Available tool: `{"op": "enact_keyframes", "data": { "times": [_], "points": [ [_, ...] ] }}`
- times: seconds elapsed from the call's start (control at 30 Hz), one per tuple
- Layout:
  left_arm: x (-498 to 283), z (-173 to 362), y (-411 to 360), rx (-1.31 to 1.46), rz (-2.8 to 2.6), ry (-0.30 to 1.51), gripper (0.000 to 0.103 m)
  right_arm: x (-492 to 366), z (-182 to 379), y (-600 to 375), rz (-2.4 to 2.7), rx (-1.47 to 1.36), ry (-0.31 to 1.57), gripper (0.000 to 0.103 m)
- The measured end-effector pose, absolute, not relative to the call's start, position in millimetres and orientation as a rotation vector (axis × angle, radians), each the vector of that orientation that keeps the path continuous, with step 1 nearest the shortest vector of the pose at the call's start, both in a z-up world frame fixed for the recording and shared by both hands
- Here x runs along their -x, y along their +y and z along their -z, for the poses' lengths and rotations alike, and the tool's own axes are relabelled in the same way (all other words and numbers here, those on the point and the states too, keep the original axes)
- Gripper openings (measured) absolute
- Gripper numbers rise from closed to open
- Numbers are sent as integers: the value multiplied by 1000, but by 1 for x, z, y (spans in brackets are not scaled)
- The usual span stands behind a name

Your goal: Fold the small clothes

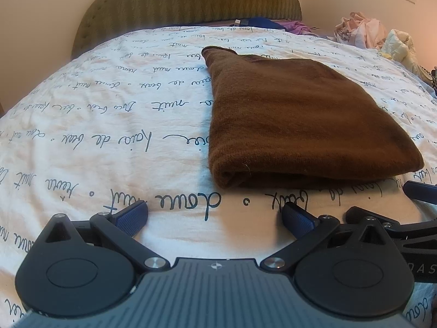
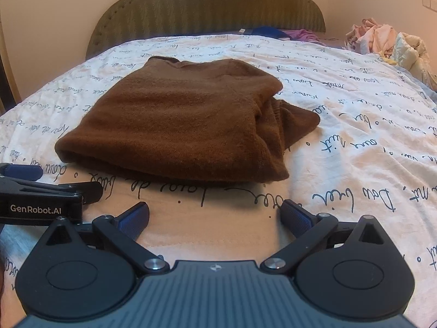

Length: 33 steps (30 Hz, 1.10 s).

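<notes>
You are holding the left gripper (image 1: 214,217) low over the bed cover (image 1: 109,125), its two blue-padded fingers (image 1: 131,217) spread wide apart with nothing between them. The brown sweater (image 1: 295,120) is lying folded on the cover just ahead of that claw and a little to its right, its rolled near edge facing the fingertips but not touching them. A narrow part of the garment (a neck or cuff, hard to tell which) is sticking out at the far end.

You are keeping the right gripper (image 2: 214,216) in much the same pose, its jaws also standing well apart and gripping nothing. From this claw the sweater is sitting just ahead and slightly to the left, with a loose bunched flap spilling out on its right side. The two tools are sitting side by side; the left one's body, lettered GenRobot.AI, is showing at the left edge of the right wrist view.

Far beyond both claws a green headboard (image 2: 207,8) is rising against the wall, with blue and purple cloth (image 2: 284,33) lying at its foot. Ahead and well to the right, a heap of pale clothes (image 2: 382,41) is resting at the edge of the bed.
</notes>
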<state>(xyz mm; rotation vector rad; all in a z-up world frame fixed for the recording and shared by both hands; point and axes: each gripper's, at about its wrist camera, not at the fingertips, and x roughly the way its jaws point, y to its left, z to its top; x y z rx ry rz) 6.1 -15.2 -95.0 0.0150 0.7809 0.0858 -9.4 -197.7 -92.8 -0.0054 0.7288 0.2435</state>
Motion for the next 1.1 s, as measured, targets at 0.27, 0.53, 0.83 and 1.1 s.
{"op": "enact_keyframes", "data": {
  "times": [0.27,0.53,0.83,1.1],
  "points": [
    [-6,95,-16,-16,-87,780,103,9,93,-198,-244,5,729,103],
    [-6,95,-16,-16,-87,780,103,9,93,-199,-240,-2,729,103],
    [-3,95,-15,-9,-83,770,103,10,93,-197,-236,3,728,103],
    [-1,95,-17,-17,-79,769,103,9,93,-197,-234,6,729,103]
  ]
}}
